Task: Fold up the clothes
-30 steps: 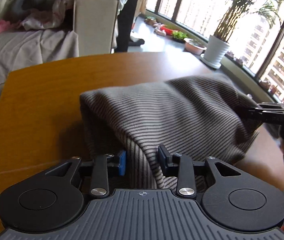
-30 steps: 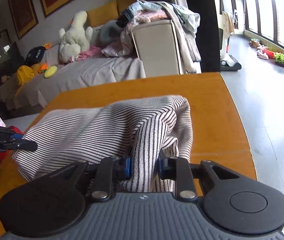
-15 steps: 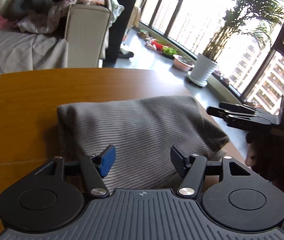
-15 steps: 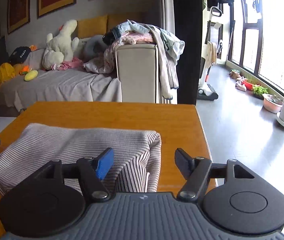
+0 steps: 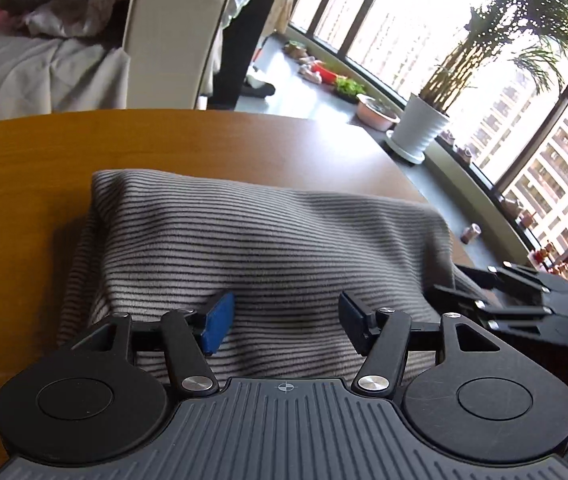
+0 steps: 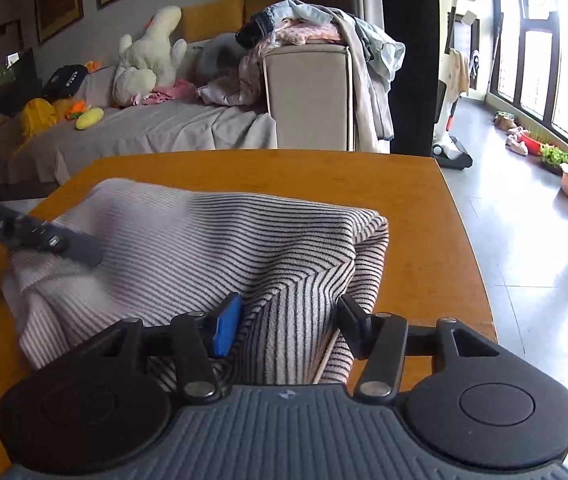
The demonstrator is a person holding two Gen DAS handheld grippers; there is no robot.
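Observation:
A grey garment with thin black stripes (image 5: 260,240) lies folded in a thick rectangle on the wooden table (image 5: 24,168). My left gripper (image 5: 284,312) is open, its fingers spread low over the near edge of the fabric. In the right wrist view the same garment (image 6: 212,248) fills the table's middle, and my right gripper (image 6: 289,318) is open with a loose corner fold lying between its fingers. The right gripper (image 5: 515,300) shows at the garment's right end in the left wrist view. The left gripper (image 6: 44,240) shows at its left end in the right wrist view.
The table (image 6: 423,208) ends just right of the garment, with grey floor beyond. Behind stand a sofa (image 6: 144,132) with soft toys and an armrest piled with clothes (image 6: 315,36). A potted plant (image 5: 423,132) stands by the windows.
A second ago both grippers were shut on the garment's edges. They let go, drew back, and now sit open close over the folded garment again.

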